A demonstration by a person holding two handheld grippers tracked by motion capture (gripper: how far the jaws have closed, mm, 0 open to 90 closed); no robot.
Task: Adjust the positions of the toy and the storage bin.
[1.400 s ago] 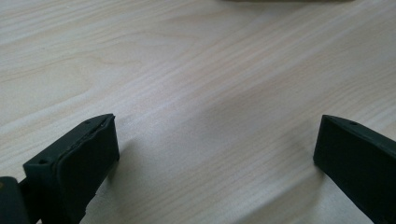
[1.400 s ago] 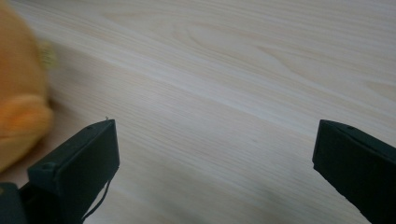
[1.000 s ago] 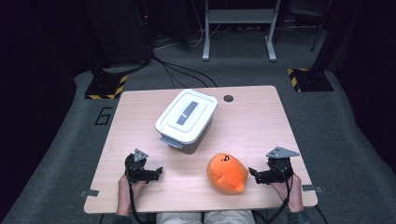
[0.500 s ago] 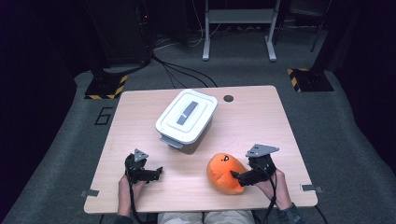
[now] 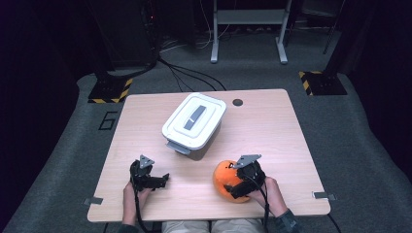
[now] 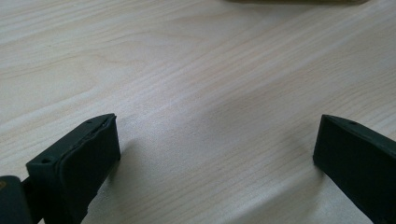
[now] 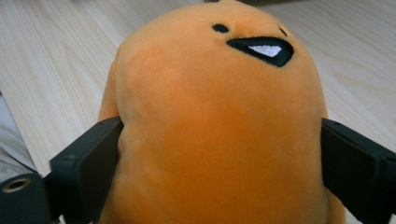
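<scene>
The right gripper (image 5: pixel 238 187) has slid in from the table's right edge onto the orange plush toy (image 7: pixel 219 121) at the near edge of the table (image 5: pixel 272 126). Its jaws have just been closing, the toy bulging between them, both pads touching its flanks. The grasp looks about made; lifting likely comes next. The left gripper (image 5: pixel 158 180) rests where it was, jaws apart over bare wood. Beyond sits the lidded white storage box (image 5: pixel 194 124), probably the toy's destination.

I count one orange plush toy (image 5: pixel 226 180), one white lidded box (image 5: pixel 194 124), and two grippers, my left gripper (image 5: pixel 154 180) and right gripper (image 5: pixel 239 188), on one surface (image 5: pixel 272 131).
</scene>
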